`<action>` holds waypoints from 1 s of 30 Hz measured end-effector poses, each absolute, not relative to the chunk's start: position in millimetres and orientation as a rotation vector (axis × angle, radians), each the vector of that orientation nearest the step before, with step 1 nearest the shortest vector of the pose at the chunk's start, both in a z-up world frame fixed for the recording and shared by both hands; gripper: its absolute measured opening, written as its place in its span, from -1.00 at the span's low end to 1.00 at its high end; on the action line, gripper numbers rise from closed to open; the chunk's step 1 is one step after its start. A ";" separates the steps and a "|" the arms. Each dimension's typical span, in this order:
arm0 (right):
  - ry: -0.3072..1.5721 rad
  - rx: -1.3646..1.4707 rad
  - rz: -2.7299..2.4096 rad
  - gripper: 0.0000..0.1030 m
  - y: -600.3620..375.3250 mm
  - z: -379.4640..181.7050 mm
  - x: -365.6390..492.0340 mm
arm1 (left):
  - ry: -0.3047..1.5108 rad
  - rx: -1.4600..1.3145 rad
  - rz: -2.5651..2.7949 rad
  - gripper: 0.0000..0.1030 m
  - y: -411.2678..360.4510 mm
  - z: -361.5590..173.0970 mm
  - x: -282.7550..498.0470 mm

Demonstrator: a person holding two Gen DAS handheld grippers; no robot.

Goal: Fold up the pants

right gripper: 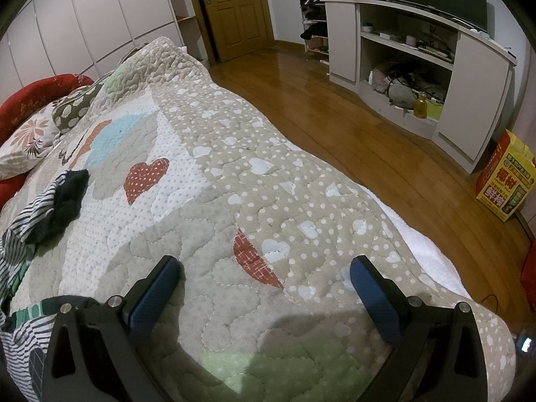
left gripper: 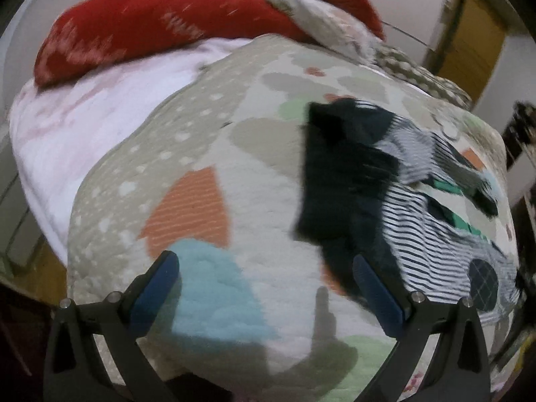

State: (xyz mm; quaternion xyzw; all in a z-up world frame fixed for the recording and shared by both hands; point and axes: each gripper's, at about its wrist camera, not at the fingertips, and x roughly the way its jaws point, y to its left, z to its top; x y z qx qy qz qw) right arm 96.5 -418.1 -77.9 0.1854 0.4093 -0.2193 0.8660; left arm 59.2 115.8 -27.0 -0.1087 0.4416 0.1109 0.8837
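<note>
The pants (left gripper: pixel 412 194) lie crumpled on the quilted bedspread (left gripper: pixel 261 174), a heap of black-and-white striped cloth with dark and green patches. In the left wrist view they are right of centre, and my left gripper (left gripper: pixel 264 268) is open and empty just above the quilt, its right finger beside the heap's dark edge. In the right wrist view the pants (right gripper: pixel 43 207) run along the left edge. My right gripper (right gripper: pixel 266 269) is open and empty over the bare quilt (right gripper: pixel 268 184), to the right of the pants.
A red pillow (left gripper: pixel 144 30) and a floral pillow (right gripper: pixel 30 137) lie at the bed's head. A white sheet (left gripper: pixel 93 127) shows beside the quilt. A wooden floor (right gripper: pixel 368 134), a white shelf unit (right gripper: pixel 418 60), a door (right gripper: pixel 234 10) and a yellow box (right gripper: pixel 506 177) lie beyond the bed's right edge.
</note>
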 end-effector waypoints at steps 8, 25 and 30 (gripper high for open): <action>0.857 0.388 -0.459 0.99 -418.2 -77.7 96.3 | 0.893 -0.023 0.159 1.00 38.6 -17.0 64.9; 0.854 0.390 -0.457 0.99 -418.7 -77.3 95.7 | 0.923 0.112 0.034 1.00 -41.9 -13.9 29.1; 0.852 0.389 -0.457 0.99 -419.4 -77.1 94.8 | 0.979 0.101 0.030 1.00 -40.5 -25.0 35.4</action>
